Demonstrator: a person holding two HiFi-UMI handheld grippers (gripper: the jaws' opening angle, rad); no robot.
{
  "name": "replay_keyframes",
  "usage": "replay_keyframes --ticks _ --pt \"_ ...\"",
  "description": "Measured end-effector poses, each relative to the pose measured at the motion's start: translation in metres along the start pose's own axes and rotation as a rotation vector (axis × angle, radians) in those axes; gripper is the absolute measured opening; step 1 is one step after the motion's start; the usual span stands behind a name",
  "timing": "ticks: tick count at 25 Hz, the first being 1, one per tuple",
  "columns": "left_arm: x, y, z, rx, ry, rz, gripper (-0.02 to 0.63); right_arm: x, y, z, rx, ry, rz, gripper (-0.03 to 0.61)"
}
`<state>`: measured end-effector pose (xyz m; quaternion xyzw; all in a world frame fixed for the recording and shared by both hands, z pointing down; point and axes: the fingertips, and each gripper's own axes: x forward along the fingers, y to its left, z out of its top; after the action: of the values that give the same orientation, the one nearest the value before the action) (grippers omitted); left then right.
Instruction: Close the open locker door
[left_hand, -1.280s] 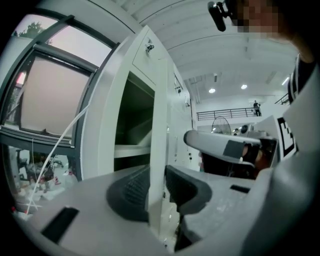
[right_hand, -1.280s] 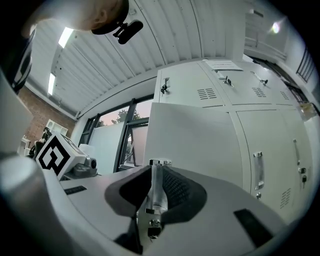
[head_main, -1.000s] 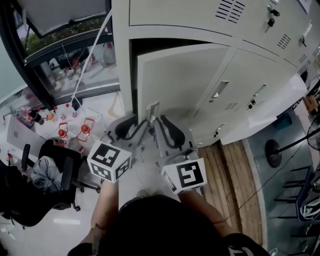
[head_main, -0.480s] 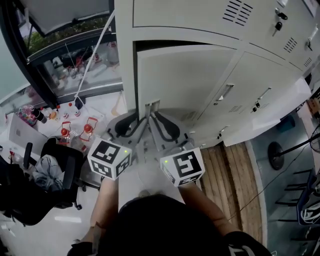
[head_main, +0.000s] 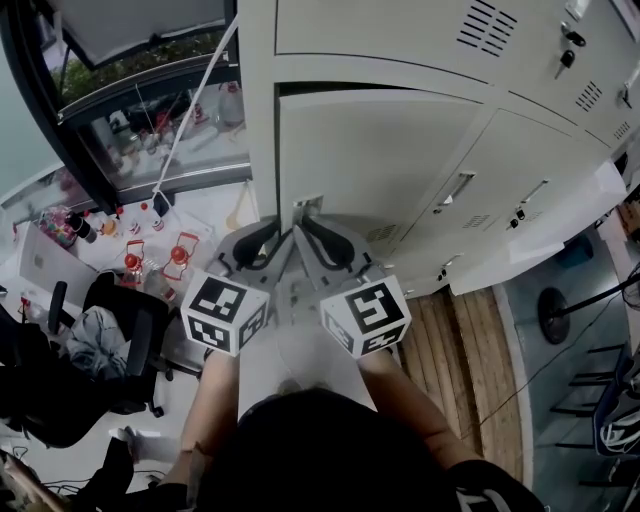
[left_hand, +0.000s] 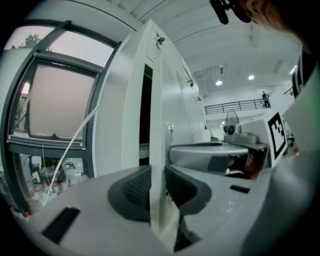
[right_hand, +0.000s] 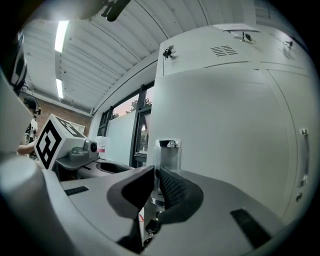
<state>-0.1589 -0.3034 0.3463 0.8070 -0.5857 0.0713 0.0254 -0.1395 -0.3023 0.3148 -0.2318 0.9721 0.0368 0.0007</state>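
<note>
The pale grey locker door (head_main: 380, 160) stands almost flush with its frame, and only a thin dark slit shows along its top and left edge. Both grippers meet at the small metal handle (head_main: 307, 207) on the door's free edge. My left gripper (head_main: 284, 240) has its jaws closing with the door's edge (left_hand: 156, 100) pinched between the dark pads (left_hand: 135, 187). My right gripper (head_main: 312, 238) is also closing, its pads (right_hand: 175, 190) pressed on the handle (right_hand: 167, 150) at the door face (right_hand: 225, 125).
Closed lockers (head_main: 520, 170) continue to the right and above (head_main: 400, 30). A window (head_main: 130, 100) and a white cord (head_main: 190, 100) lie left of the cabinet. Below left are a black office chair (head_main: 110, 340) and red-capped bottles (head_main: 170, 258). Wooden flooring (head_main: 460, 350) runs along the right.
The door has swung further toward its frame, so the dark opening has narrowed to a slit. Both grippers have moved forward with it and drawn closer together.
</note>
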Motion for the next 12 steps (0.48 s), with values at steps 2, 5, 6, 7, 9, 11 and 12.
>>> replay_keyframes --ticks 2,5,6,7,9,11,12 --pt "0.001 0.001 0.000 0.014 0.011 0.008 0.086 0.002 -0.001 0.000 0.006 0.001 0.004 0.037" --pt "0.000 0.005 -0.003 0.024 0.033 0.025 0.086 0.006 -0.004 -0.001 0.015 0.004 0.009 0.035" --pt "-0.002 0.006 -0.004 0.023 0.037 0.034 0.086 0.008 -0.005 -0.001 0.015 0.005 0.009 0.035" --pt "-0.004 0.009 -0.004 0.021 0.038 0.043 0.086 0.010 -0.006 -0.002 0.014 0.007 0.008 0.035" --pt "-0.010 0.013 -0.004 0.015 0.033 0.061 0.086 0.014 -0.007 -0.002 0.013 0.011 0.007 0.034" --pt "-0.015 0.017 -0.004 0.014 0.028 0.077 0.086 0.017 -0.009 -0.002 0.014 0.009 0.004 0.035" --pt "-0.016 0.018 -0.004 0.016 0.025 0.082 0.086 0.018 -0.010 -0.002 0.014 0.007 0.002 0.034"
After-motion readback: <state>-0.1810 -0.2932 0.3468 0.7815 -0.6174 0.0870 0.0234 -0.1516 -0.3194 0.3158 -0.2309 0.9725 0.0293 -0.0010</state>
